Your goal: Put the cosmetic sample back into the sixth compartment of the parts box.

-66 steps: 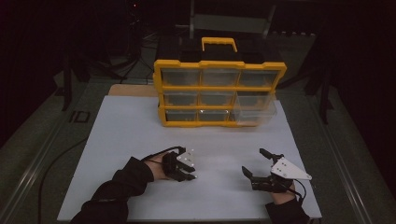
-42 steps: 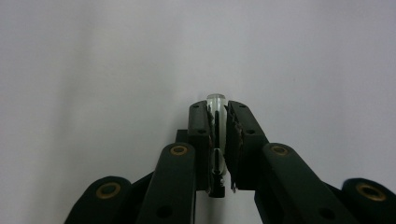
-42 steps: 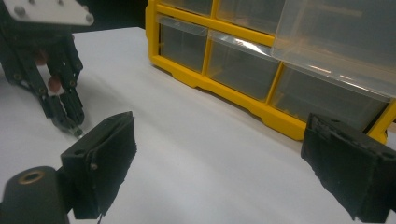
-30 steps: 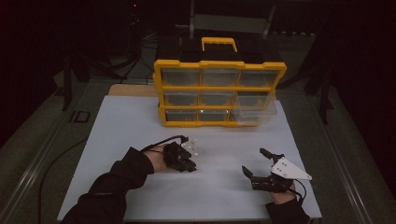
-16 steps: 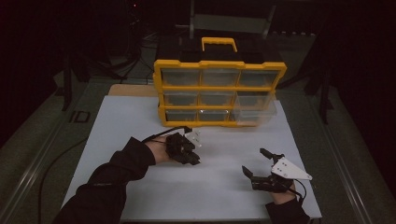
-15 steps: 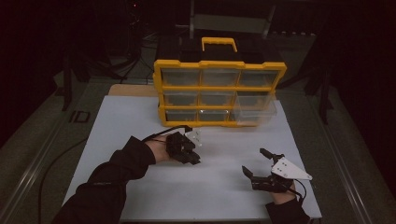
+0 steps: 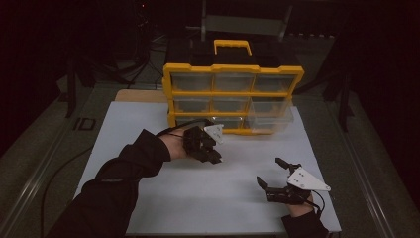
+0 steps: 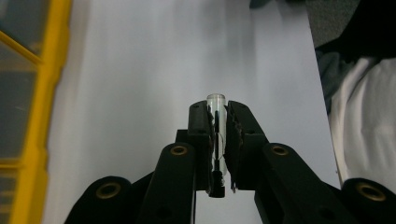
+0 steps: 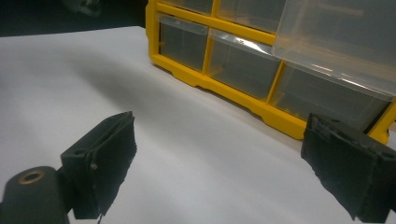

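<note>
My left gripper (image 8: pixel 218 116) is shut on a small clear glass tube (image 8: pixel 216 135) that stands up between its pads, its round top poking out above them. In the high view that gripper (image 7: pixel 216 157) hovers above the white board, just in front of the yellow drawer cabinet (image 7: pixel 233 94). My right gripper (image 7: pixel 273 173) rests near the board's front right corner with its jaws wide open and nothing between them; in the right gripper view its pads (image 9: pixel 112 154) frame the cabinet's lower drawers (image 9: pixel 243 65). One clear drawer (image 7: pixel 270 118) at the cabinet's right is pulled out.
The white board (image 7: pixel 148 129) covers the table, and its middle stretch between the two grippers is bare. A dark sleeve (image 7: pixel 119 183) reaches in from the lower left. The cabinet has a yellow carry handle (image 7: pixel 233 45) on top.
My left gripper has lifted off the board with the tube and moved forward toward the cabinet. The right gripper has stayed in place.
</note>
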Action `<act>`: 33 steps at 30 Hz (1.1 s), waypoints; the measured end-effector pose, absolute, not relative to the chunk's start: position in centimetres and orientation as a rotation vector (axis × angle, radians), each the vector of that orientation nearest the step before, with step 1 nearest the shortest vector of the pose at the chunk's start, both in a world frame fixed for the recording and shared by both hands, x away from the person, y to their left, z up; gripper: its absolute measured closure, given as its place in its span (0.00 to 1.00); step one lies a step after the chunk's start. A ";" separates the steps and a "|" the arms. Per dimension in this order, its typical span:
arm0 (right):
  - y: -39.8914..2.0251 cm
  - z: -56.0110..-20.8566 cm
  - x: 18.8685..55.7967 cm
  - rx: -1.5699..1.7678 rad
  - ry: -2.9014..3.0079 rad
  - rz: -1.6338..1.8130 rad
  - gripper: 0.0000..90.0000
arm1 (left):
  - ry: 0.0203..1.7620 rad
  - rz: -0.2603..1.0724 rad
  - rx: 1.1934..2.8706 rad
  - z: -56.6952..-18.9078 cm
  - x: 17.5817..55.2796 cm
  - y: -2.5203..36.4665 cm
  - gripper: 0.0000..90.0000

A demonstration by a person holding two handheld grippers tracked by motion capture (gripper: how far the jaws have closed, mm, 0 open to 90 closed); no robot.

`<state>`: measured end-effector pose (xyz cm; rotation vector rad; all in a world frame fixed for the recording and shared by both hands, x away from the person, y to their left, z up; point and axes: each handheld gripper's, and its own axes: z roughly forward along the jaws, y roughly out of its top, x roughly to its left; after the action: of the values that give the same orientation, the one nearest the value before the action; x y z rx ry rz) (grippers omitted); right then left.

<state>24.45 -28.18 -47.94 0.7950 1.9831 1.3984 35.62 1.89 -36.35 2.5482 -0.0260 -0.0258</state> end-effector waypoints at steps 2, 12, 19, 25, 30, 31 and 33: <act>-28.2 -47.9 24.5 0.796 1.983 1.401 0.11 | -0.024 -0.024 2.533 -35.7 36.0 1.8 0.91; -28.2 -47.9 24.5 0.793 1.983 1.396 0.11 | -0.015 0.008 2.461 -32.6 37.5 1.2 0.91; -28.1 -48.0 24.5 0.792 1.982 1.394 0.11 | -0.017 0.037 2.417 -30.8 38.6 0.4 0.91; -28.0 -47.9 24.4 0.773 1.990 1.405 0.11 | -0.024 0.055 2.392 -29.5 39.6 -0.6 0.91; -27.9 -48.0 24.4 0.767 1.992 1.391 0.11 | -0.027 0.078 2.376 -28.4 40.4 -1.7 0.91; -27.9 -48.0 24.4 0.768 1.991 1.391 0.11 | -0.028 0.080 2.369 -28.3 40.5 -1.9 0.91; -27.9 -48.0 24.4 0.769 1.990 1.393 0.11 | -0.029 0.087 2.362 -27.9 40.9 -2.3 0.91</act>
<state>24.38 -27.95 -47.97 0.7695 1.9897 1.3927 40.90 -2.30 -27.91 2.3620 -0.0288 0.0870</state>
